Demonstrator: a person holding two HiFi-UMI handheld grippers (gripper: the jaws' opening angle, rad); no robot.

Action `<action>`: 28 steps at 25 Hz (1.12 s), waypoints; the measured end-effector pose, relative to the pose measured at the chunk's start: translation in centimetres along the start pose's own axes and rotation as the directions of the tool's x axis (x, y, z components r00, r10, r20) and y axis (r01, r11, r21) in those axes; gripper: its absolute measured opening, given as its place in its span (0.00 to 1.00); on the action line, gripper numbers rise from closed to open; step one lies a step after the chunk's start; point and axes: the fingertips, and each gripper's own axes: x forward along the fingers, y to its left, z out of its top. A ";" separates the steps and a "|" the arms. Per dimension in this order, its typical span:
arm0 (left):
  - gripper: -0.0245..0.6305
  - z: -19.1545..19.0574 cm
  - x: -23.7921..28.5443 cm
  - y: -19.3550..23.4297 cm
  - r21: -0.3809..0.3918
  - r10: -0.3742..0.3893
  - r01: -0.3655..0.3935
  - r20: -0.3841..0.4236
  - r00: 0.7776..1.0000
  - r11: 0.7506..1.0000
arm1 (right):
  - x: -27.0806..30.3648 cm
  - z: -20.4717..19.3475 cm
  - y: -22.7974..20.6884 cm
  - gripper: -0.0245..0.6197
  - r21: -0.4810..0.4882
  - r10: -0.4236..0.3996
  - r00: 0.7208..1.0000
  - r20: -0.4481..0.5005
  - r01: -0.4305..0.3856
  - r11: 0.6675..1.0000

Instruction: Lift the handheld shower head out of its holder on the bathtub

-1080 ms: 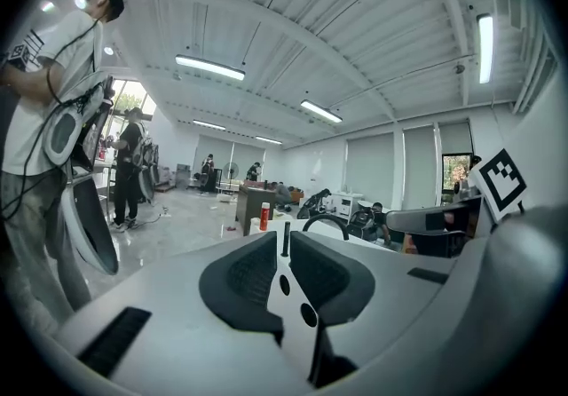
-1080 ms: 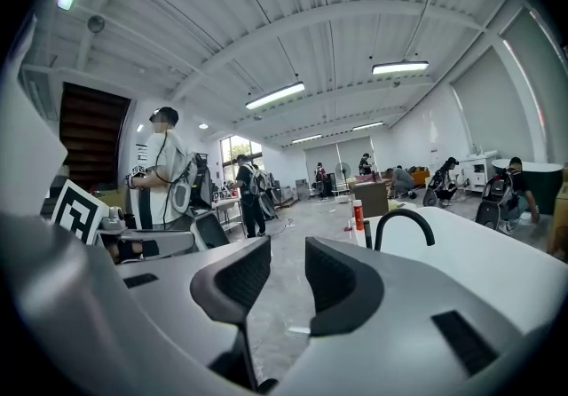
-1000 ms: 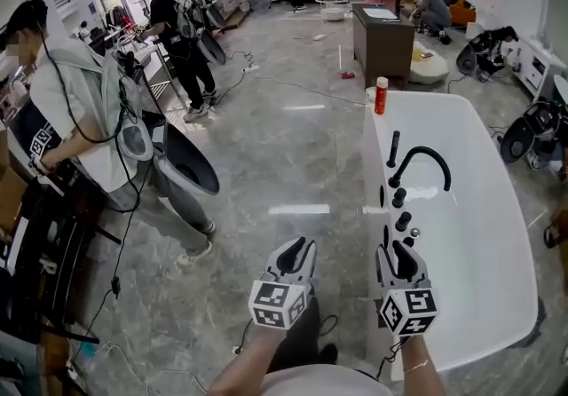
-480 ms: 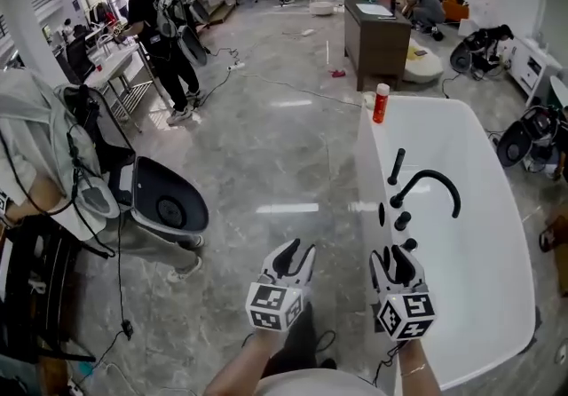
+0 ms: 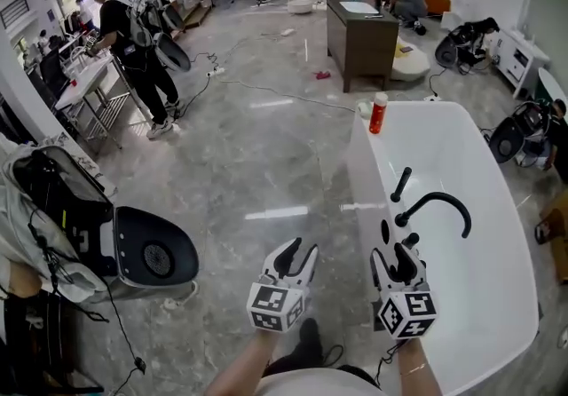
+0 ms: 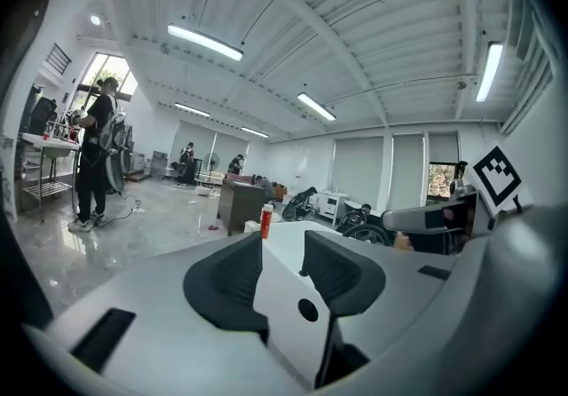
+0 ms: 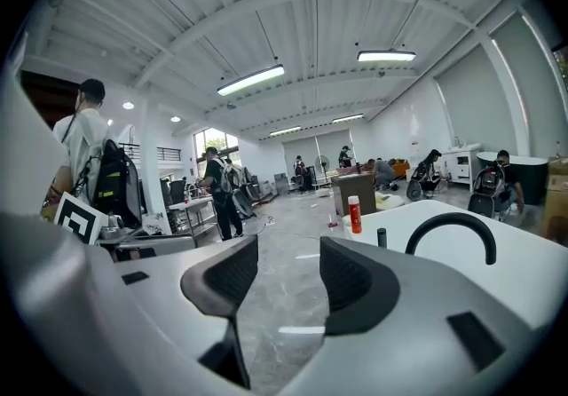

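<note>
The white bathtub (image 5: pixel 479 297) stands at the right of the head view. On its near rim, a slim black handheld shower head (image 5: pixel 401 183) stands upright in its holder beside the arched black faucet (image 5: pixel 441 206). My right gripper (image 5: pixel 397 256) hovers by the tub's rim, short of the black knobs (image 5: pixel 411 239). Its jaws have just been opening and nothing is between them. My left gripper (image 5: pixel 297 252) hangs over the floor left of the tub, and its jaws too have just been opening on nothing. The right gripper view shows the shower head (image 7: pixel 382 237) and faucet (image 7: pixel 453 230) ahead to the right.
A red bottle (image 5: pixel 379 113) stands on the tub's far rim. Behind it is a dark cabinet (image 5: pixel 359 39). A black bowl-shaped device (image 5: pixel 155 252) lies on the floor at left. A person with a backpack (image 5: pixel 133 39) stands by a metal table. Cables cross the grey floor (image 5: pixel 257 154).
I have moved forward along the tub, so the faucet and shower head now lie nearer both grippers. Both pairs of jaws stand wider. The person at the near left has slipped out of view.
</note>
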 end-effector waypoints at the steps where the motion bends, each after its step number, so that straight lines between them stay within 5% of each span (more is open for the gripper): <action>1: 0.26 0.7 0.9 1.4 0.000 -0.010 0.010 0.000 1.000 1.000 | 1.6 0.6 0.4 0.38 0.002 -0.012 1.000 0.001 0.012 1.000; 8: 0.28 4.7 6.1 8.4 0.003 -0.053 0.053 -0.005 0.999 0.999 | 9.6 5.1 0.9 0.39 -0.001 -0.084 0.996 0.010 0.084 0.996; 15: 0.29 1.3 8.0 9.6 0.015 -0.082 0.082 -0.012 0.997 0.996 | 11.5 2.8 -1.6 0.39 0.019 -0.137 0.990 0.033 0.136 0.991; 28: 0.30 2.3 21.3 8.4 0.049 -0.127 0.129 -0.051 0.991 0.990 | 18.6 4.9 -12.7 0.39 0.062 -0.219 0.976 0.018 0.218 0.974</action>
